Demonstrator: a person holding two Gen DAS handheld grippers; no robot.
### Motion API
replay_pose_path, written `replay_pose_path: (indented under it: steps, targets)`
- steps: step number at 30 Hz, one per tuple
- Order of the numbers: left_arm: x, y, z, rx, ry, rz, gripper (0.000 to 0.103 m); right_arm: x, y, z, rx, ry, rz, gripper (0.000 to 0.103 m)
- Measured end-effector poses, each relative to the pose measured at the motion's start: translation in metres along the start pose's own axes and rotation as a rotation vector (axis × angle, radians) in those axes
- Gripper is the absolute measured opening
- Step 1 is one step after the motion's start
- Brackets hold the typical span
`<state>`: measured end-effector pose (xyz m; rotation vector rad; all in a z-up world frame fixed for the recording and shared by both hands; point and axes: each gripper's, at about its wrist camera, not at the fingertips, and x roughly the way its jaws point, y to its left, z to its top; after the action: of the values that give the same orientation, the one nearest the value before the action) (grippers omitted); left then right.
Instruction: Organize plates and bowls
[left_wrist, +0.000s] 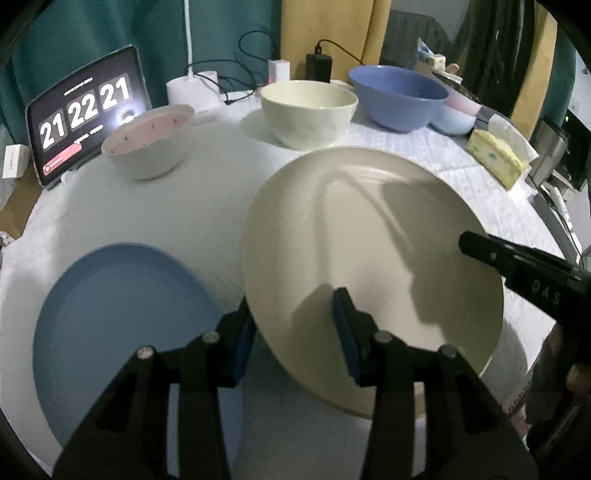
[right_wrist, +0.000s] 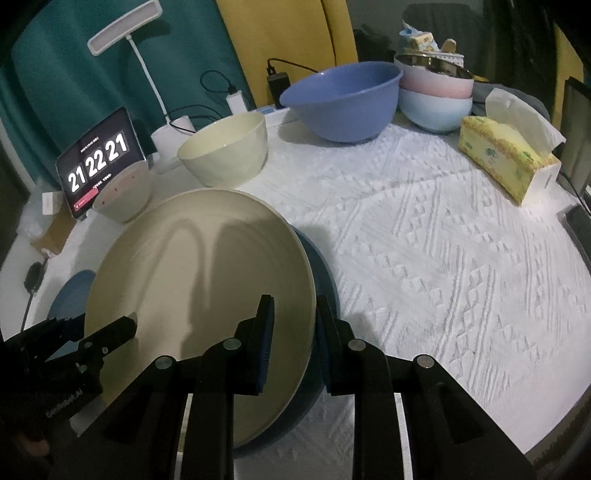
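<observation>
The left gripper (left_wrist: 295, 328) has its jaws spread around the left edge of the cream plate (left_wrist: 369, 258), one finger on each side of the rim. Whether they press it, I cannot tell. The right gripper (right_wrist: 293, 332) stands the same way at the plate's right edge, with a dark blue plate (right_wrist: 325, 280) showing below it. A light blue plate (left_wrist: 122, 325) lies just beside on the white tablecloth (right_wrist: 443, 258). Behind stand a cream bowl (left_wrist: 308, 110), a pinkish bowl (left_wrist: 147, 146) and a blue bowl (left_wrist: 399, 96).
</observation>
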<state>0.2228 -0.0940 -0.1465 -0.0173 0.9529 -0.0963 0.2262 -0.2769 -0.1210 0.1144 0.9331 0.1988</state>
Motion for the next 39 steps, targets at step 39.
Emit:
replay_pose_path:
  steps: [39]
  targets:
    - [-0.037,0.032,-0.006,-0.067,-0.093,-0.010,0.047,-0.027,0.035,0.005,-0.084,-0.091,-0.092,0.060]
